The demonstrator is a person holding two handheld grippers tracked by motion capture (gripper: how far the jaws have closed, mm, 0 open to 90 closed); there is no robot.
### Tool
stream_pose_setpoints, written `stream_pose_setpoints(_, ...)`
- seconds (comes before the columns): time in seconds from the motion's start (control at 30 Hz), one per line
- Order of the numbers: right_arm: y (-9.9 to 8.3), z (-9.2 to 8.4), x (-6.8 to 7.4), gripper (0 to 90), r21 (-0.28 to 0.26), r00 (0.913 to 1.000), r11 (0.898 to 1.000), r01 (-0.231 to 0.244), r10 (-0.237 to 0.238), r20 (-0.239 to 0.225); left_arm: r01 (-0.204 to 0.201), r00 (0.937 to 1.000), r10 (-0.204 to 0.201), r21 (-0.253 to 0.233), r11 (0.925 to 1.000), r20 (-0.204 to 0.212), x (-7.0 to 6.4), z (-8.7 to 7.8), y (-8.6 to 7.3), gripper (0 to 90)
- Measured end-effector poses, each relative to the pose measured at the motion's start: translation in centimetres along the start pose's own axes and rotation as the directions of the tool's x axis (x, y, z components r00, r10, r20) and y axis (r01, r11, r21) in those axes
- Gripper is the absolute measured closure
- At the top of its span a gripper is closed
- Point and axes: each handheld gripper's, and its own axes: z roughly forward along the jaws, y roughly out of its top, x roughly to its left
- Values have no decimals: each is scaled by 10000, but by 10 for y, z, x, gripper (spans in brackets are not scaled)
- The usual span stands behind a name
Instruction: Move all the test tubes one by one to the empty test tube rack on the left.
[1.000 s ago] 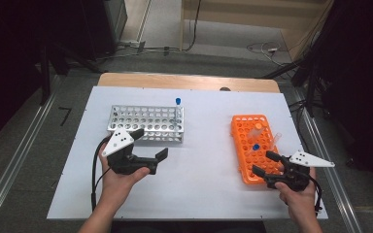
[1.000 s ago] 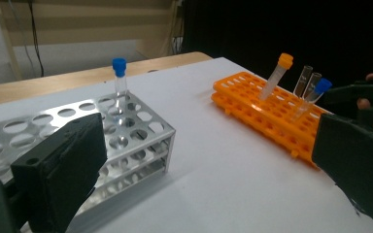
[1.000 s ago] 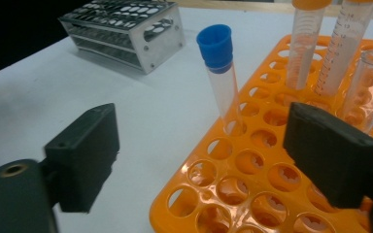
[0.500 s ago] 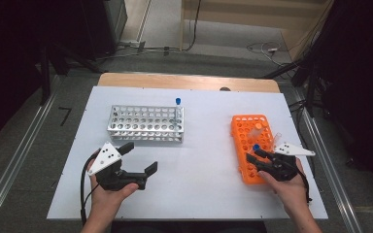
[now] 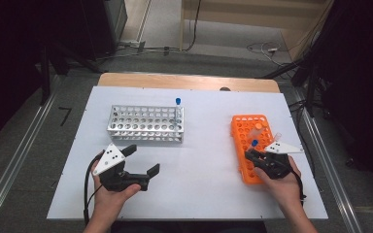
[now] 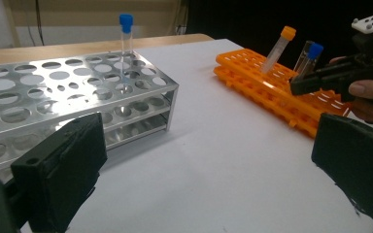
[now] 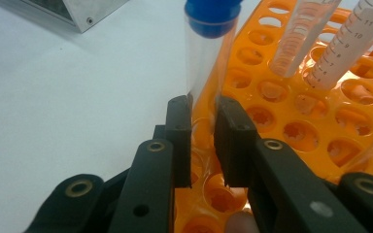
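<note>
Right gripper [image 7: 203,141] is pinching the blue-capped tube [image 7: 206,53] low so it's lifting straight out of the orange rack [image 5: 250,148], while the left gripper [image 5: 143,160] is waiting spread wide near the metal rack [image 5: 145,124].

Lighting is even and overhead: the white table [image 5: 209,145] is bright, with only faint, soft shadows under the steel rack [image 5: 147,124], while the floor past every table edge falls to near black. In the left gripper view the near pads [image 6: 63,170] are blurred, and the rack top carries mild glare. In the right gripper view the blue-capped tube [image 7: 208,53] and the far rack holes are soft, and the high view is slightly grainy.
</note>
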Motion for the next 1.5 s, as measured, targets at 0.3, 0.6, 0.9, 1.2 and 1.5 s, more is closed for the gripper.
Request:
stream_pose_setpoints(0.3,5,-14,2,757,-749,9999,9972,49,-39,134,-81,9998,81,16,10000,161,-5,2,-1,0)
stream_pose_setpoints(0.6,15,-31,17,757,-1327,9992,9910,186,-231,-324,-168,9994,167,31,9999,301,-10,4,0,0)
stream_pose_setpoints(0.9,17,-26,42,757,-1370,9882,9903,214,-418,-1475,-201,9977,200,8,9998,642,-21,11,3,0)
stream_pose_setpoints(1.2,17,-10,77,757,-1147,9579,9889,946,-1218,-2599,-431,9927,411,156,9989,1130,-37,23,4,0)
stream_pose_setpoints(1.5,19,4,113,757,-957,9161,9813,1671,-1904,-3528,-549,9836,502,224,9982,1735,-50,34,4,45)
